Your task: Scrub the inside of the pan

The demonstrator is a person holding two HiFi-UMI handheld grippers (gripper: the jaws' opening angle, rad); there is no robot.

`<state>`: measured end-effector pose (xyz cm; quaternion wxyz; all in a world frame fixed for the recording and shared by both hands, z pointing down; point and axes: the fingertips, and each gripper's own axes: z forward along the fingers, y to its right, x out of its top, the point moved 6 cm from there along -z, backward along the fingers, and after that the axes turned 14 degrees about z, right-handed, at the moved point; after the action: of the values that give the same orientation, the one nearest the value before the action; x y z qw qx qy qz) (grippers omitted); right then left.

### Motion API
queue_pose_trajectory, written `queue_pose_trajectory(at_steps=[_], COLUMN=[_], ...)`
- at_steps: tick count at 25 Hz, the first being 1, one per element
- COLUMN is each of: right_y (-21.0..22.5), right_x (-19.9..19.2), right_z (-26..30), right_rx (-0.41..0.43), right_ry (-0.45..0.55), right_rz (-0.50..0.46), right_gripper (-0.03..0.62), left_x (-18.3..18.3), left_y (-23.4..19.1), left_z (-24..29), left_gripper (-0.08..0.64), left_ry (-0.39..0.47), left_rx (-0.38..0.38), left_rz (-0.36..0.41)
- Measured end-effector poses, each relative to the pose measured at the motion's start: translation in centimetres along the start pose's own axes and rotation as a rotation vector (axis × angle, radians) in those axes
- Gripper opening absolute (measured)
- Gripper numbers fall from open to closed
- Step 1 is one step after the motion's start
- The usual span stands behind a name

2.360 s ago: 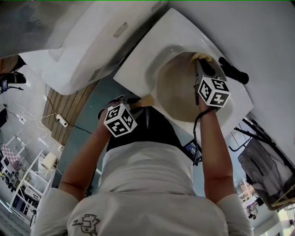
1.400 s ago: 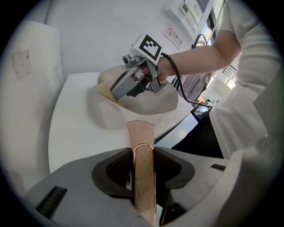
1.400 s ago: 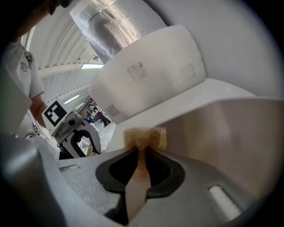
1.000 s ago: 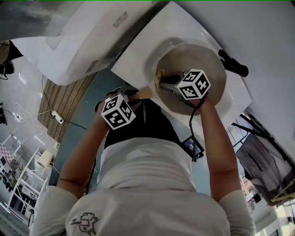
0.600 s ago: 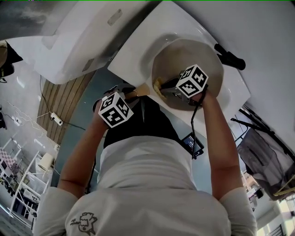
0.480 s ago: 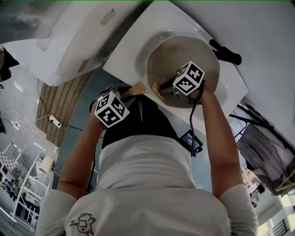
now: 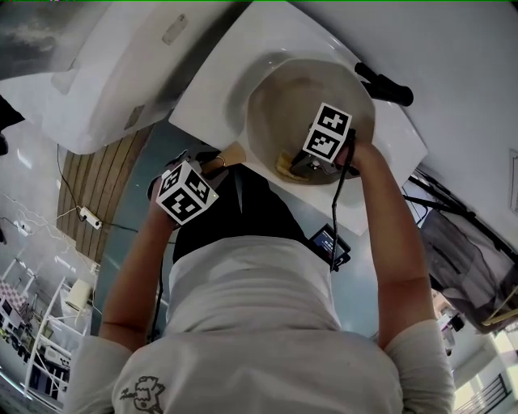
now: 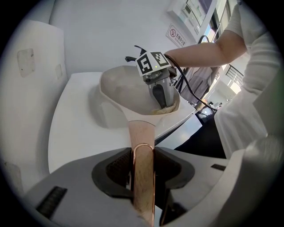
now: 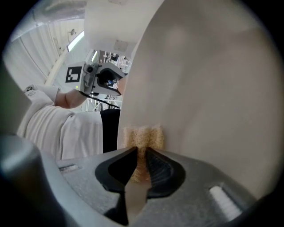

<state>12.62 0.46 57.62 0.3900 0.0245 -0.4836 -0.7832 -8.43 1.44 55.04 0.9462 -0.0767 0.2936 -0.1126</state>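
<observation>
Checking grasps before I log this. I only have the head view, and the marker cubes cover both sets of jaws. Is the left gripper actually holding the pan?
Observer: Yes. The left gripper view shows the left gripper shut on the handle of the pan.
Operator: Right one?
Observer: In its own view, the right gripper is shut on the sponge.
Operator: Sponge on the pan?
Observer: It looks pressed against the pan's inside wall.

We're in a lab or test room, by the look of it. White wire shelving racks [image 7: 36, 331] line the floor, a white power strip [image 7: 86, 217] trails cables, and a white wall-mounted control panel [image 8: 195, 11] hangs above.
</observation>
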Motion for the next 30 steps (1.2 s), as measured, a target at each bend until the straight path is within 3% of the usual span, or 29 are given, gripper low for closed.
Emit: queue_pose_trajectory(at_steps=[8,14,20,25,30], right_y=[1.6,2.7,4.3,5.4,7.9], right_x=[-2.6,-3.6,-4.2,-3.6,-0.9], right_z=[-1.5,-3.1,-6.1,-8.1,-10.1], right_rx=[-0.168,-0.348,-0.623,-0.836,-1.146], right_ry=[-0.257,-0.433,-0.575,-0.603,-0.586], right_rz=[0.031,0.067,0.096,0.084,-0.053], right_gripper=[0.066,0.066,0.064,0.063,0.063], left_x=[0.0,0.0,0.2,0.3,0.3], left_y=[0.1,0.2,0.2,0.1,0.1], left_z=[0.0,0.1,0.2,0.2,0.2], left_gripper=[0.156,0.156,0.156,0.156,0.156], left_ry=[0.004,0.007,0.005,-0.001,-0.006], left_rx=[0.003,-0.002,-0.02,-0.029,-0.039], left_rz=[-0.001,0.002,0.013,0.023,0.026])
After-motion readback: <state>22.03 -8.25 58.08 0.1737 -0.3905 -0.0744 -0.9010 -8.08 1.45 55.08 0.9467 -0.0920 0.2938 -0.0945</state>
